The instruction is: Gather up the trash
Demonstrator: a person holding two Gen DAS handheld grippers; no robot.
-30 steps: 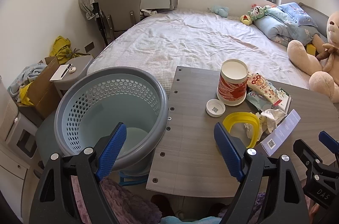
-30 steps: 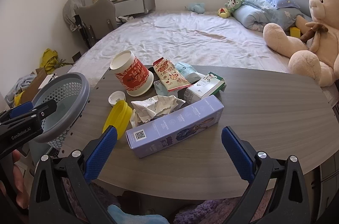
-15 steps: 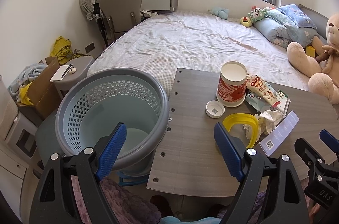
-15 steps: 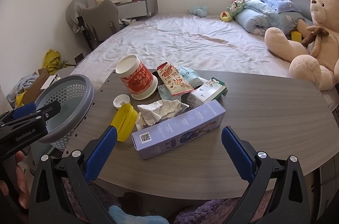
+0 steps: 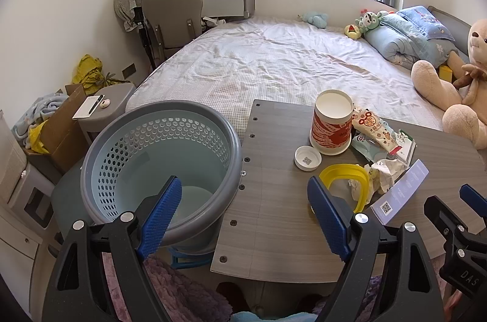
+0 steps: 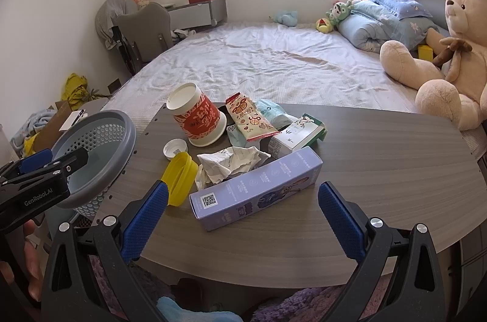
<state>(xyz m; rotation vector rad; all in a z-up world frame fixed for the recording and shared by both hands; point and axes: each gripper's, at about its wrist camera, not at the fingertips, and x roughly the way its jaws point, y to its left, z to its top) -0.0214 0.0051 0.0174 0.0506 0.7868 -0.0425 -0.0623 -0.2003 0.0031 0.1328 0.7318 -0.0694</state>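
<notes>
Trash lies on the grey wooden table (image 6: 380, 169): a purple box (image 6: 258, 191), crumpled paper (image 6: 231, 163), a yellow lid (image 6: 179, 178), a white cap (image 6: 175, 148), a red-and-white cup (image 6: 197, 118) upside down, a snack packet (image 6: 249, 121) and a small white-green carton (image 6: 296, 136). A grey perforated basket (image 5: 158, 166) stands at the table's left end. My left gripper (image 5: 243, 215) is open and empty, over the basket rim and table edge. My right gripper (image 6: 243, 218) is open and empty, just short of the purple box.
Behind the table is a bed (image 6: 274, 69) with a large teddy bear (image 6: 450, 57) and blue bedding (image 6: 386, 23). A grey chair (image 5: 173, 17), a cardboard box (image 5: 61, 124) and a small side table (image 5: 109, 105) stand at the left wall.
Both grippers have drawn back and risen slightly; the table items sit a little further off in both views. Nothing was grasped or moved.
</notes>
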